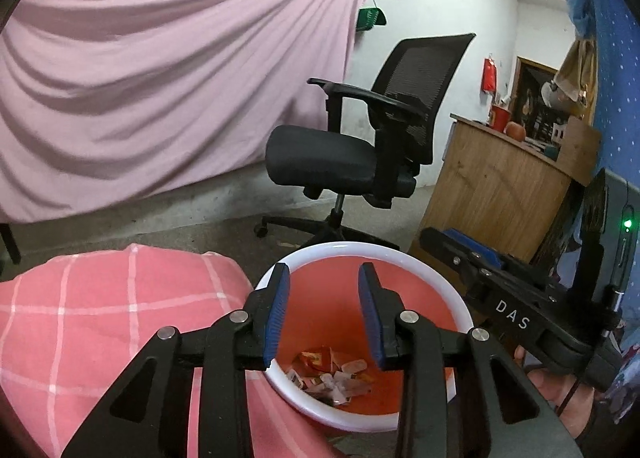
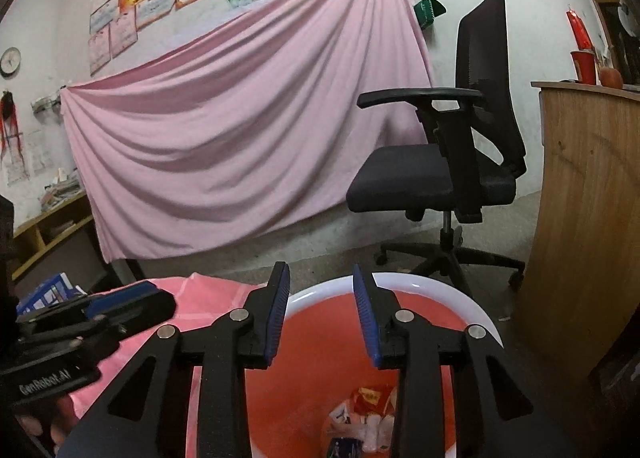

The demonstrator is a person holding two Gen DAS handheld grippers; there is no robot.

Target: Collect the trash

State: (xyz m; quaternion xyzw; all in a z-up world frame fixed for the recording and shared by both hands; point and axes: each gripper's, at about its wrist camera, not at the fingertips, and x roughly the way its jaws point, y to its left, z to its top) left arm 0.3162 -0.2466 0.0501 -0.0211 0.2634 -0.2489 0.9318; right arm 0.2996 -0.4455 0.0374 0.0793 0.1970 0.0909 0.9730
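I hold both the left gripper and right gripper over the orange bin, jaws wide, empty (wrappers lie inside); I'd lift clear before turning away.

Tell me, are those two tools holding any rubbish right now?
No. Both the left tool and the right tool are open with nothing between their fingers, above the red bin; the wrappers lie at its bottom.

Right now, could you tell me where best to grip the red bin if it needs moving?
I'd pinch the white rim of the red bin, coming from above. It stands upright and open-topped, with the rim as its only thin, exposed edge. Both the left gripper and right gripper hover over it, open.
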